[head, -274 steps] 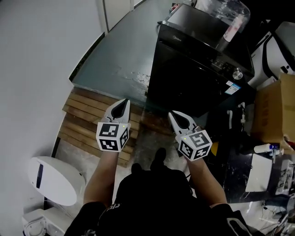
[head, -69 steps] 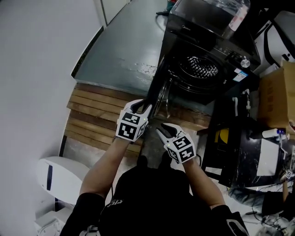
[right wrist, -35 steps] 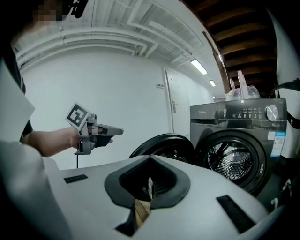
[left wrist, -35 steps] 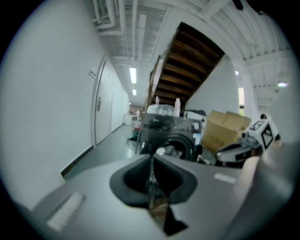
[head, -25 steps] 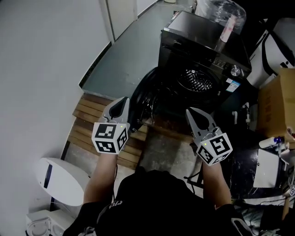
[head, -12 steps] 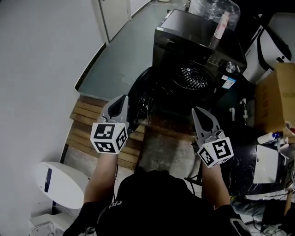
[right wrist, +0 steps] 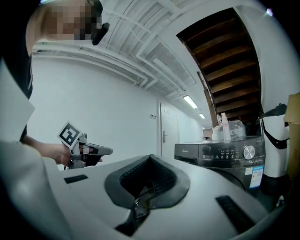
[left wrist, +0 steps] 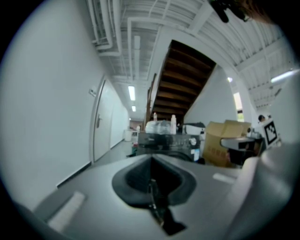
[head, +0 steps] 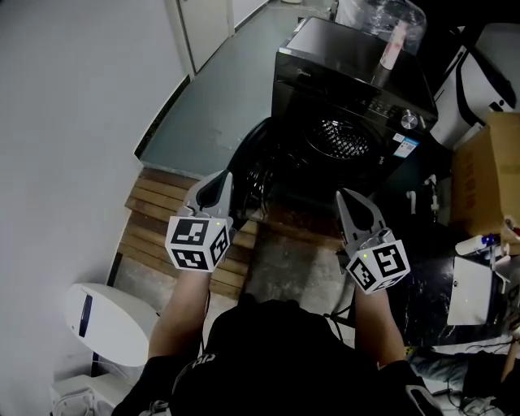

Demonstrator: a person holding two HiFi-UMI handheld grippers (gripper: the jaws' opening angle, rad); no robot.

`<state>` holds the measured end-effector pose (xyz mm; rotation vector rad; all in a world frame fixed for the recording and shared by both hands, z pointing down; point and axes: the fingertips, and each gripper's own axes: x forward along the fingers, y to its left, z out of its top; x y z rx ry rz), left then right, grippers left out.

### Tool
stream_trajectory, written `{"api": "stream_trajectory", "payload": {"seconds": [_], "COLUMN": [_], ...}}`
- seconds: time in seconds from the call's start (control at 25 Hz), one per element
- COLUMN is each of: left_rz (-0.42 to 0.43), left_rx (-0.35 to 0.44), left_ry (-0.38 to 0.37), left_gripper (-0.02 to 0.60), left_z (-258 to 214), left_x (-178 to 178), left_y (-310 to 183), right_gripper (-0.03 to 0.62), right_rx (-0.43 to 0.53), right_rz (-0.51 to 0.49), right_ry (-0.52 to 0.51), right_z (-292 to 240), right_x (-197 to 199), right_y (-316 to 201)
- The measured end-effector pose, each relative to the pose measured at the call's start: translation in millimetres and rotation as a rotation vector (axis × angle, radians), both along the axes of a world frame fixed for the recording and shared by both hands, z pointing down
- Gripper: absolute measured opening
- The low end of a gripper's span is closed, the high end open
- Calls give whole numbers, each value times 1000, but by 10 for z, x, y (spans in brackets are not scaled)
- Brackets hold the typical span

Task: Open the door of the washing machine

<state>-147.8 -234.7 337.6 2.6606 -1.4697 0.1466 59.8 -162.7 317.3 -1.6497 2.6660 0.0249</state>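
Observation:
The black washing machine (head: 357, 89) stands ahead of me with its round door (head: 248, 166) swung open to the left, and the perforated drum (head: 345, 134) shows inside. My left gripper (head: 224, 180) is shut and empty, hovering just in front of the open door's edge without touching it. My right gripper (head: 342, 197) is also shut and empty, held level in front of the machine's lower right. In the right gripper view the machine's control panel (right wrist: 225, 151) lies beyond the closed jaws, with the left gripper (right wrist: 101, 150) off to the left. The machine (left wrist: 164, 140) sits straight ahead in the left gripper view.
A wooden slat platform (head: 158, 223) lies left of the machine, against the white wall. A white rounded appliance (head: 101, 317) sits at lower left. A cardboard box (head: 483, 175) and cluttered black items crowd the right side. A wrapped container (head: 382, 15) and a bottle (head: 392, 45) stand on the machine.
The door was shut in the earliest frame and now stands open to the left. Both grippers have drawn back from it and barely shifted over the last second.

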Motion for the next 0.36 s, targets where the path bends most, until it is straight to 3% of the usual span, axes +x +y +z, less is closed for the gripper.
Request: {"api": "stream_trajectory", "payload": {"seconds": [0.36], "left_rz": [-6], "left_rx": [-7], "left_ry": [-2], "left_gripper": [9], "left_z": [33], "left_x": [-33], "left_y": [1], "right_gripper": [-8], "right_rx": [-13], "right_rz": [-9], "right_ry": [-11], "right_z": [18], "right_x": [-46], "right_y": [-30]}}
